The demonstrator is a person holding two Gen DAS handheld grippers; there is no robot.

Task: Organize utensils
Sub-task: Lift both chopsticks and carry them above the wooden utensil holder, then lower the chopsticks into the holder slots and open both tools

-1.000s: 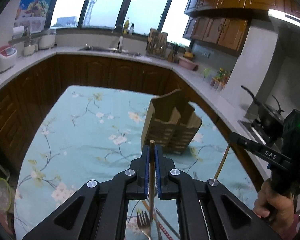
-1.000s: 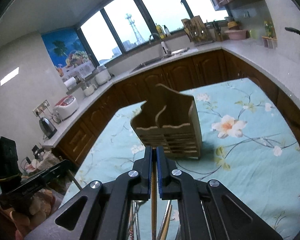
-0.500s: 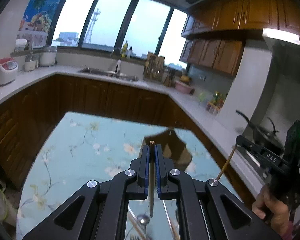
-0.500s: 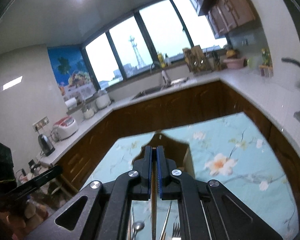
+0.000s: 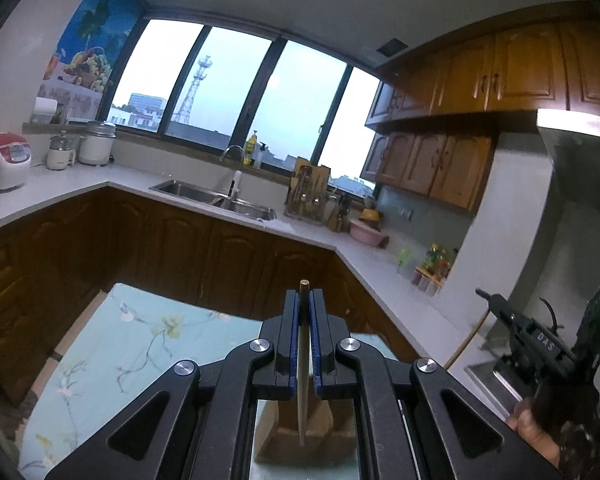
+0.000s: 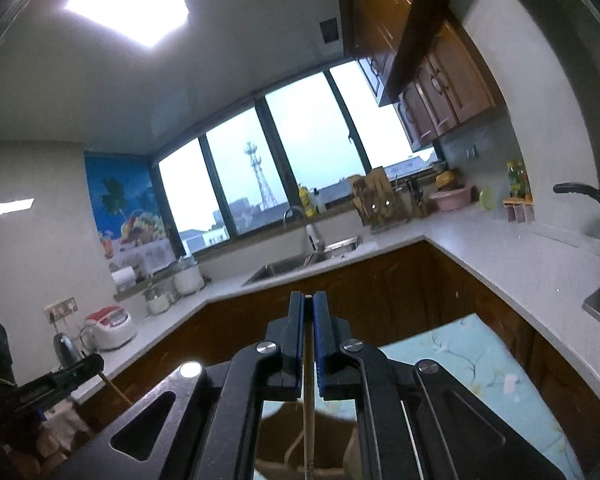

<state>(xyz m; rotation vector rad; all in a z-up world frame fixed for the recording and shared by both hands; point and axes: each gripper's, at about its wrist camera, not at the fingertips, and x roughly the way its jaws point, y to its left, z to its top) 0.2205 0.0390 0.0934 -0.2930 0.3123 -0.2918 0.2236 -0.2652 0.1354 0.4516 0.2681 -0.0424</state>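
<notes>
Chopstick [image 5: 303, 380] in my left gripper [image 5: 305, 300]: pale wooden stick pinched between the blue pads [image 5: 315, 344], top end poking just above the fingertips, lower end hanging down over the wooden utensil holder [image 5: 300, 436] on the floral tablecloth [image 5: 140, 352]. Whether the tip is inside a compartment, I cannot tell. Right gripper [image 6: 308, 304]: jaws closed on a second chopstick [image 6: 309, 408], held near upright, its lower length reaching toward the holder's opening below. Both cameras tilt up at the kitchen; sink [image 5: 216, 196] and window [image 5: 236, 92] ahead. Right gripper also shows at the left view's right edge, stick angled beneath it.
</notes>
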